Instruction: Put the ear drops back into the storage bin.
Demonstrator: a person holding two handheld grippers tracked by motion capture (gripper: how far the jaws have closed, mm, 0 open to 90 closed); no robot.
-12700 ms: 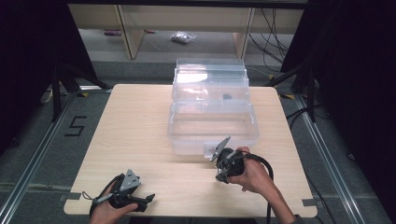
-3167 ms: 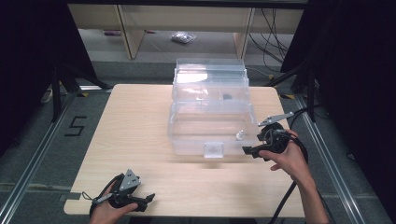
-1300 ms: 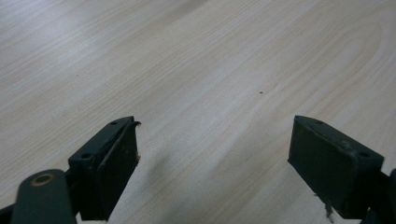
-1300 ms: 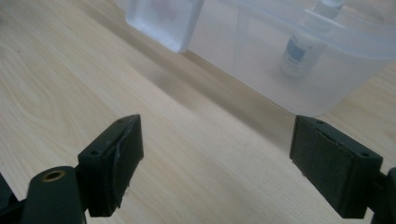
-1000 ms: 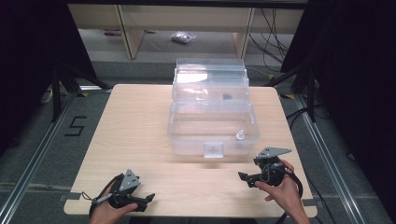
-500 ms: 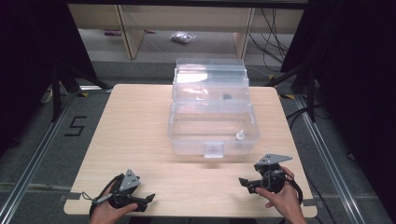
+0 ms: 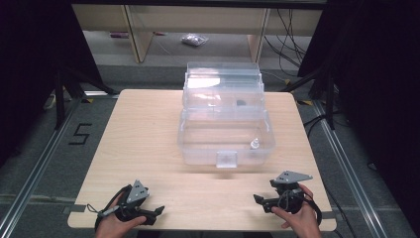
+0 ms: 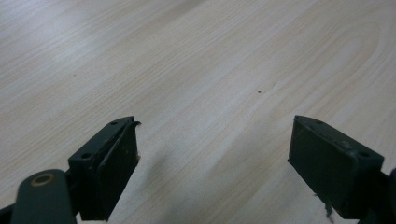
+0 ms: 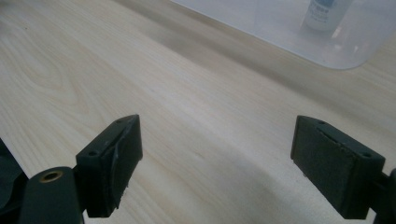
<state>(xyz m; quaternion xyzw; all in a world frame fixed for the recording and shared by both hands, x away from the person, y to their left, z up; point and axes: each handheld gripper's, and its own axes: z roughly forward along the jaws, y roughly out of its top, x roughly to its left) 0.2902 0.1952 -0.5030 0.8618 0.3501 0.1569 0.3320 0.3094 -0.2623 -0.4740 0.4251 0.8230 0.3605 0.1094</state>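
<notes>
Both grippers, left [image 7: 157,211] and right [image 7: 257,199], are held with fingers spread and empty, near the clear box [image 7: 225,134], which holds a small bottle [image 7: 255,144].

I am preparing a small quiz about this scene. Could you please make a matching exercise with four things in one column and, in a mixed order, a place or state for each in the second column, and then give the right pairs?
Things
1. left gripper
2. right gripper
3. small white bottle
4. clear plastic box

Places or states
A. stands inside the front compartment, near its right corner
B. open, at the near left edge of the table
C. in the middle of the table, lid raised
D. open, at the near right edge of the table

Pairs: 1-B, 2-D, 3-A, 4-C
</notes>
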